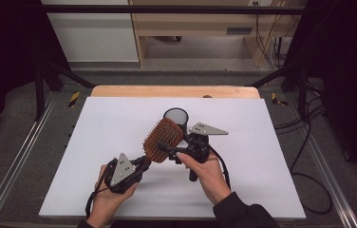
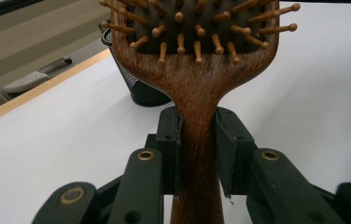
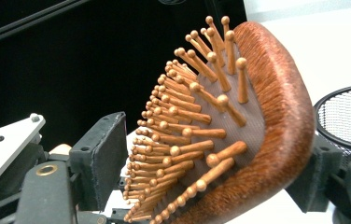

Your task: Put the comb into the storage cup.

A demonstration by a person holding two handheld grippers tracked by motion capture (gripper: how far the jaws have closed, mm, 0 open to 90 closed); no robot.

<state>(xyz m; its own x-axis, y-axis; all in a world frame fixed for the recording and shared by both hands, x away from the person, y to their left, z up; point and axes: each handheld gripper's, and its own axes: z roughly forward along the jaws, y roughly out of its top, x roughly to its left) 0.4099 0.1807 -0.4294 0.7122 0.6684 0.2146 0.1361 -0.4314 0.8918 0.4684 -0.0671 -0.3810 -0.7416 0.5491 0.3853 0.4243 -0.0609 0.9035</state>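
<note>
A wooden paddle hairbrush (image 1: pixel 163 138) with wooden pins is held in the air over the white board. My left gripper (image 1: pixel 144 160) is shut on its handle (image 2: pixel 197 116), the two pads pressing the narrow neck from both sides (image 2: pixel 197 135). My right gripper (image 1: pixel 171 150) reaches in from the right with the brush head (image 3: pixel 267 116) between its jaws. In the right gripper view one pad sits against the wooden back. The other pad (image 3: pixel 101 158) stands just short of the pin tips. The right gripper (image 3: pixel 206 172) is open.
A black mesh cup (image 1: pixel 175 115) stands upright on the white board (image 1: pixel 119 118) just behind the brush, and it is also seen as a mesh cup (image 3: pixel 346 116) close to the right jaw. A wooden table edge (image 1: pixel 174 91) runs along the far side. Dark frame rails flank both sides.
</note>
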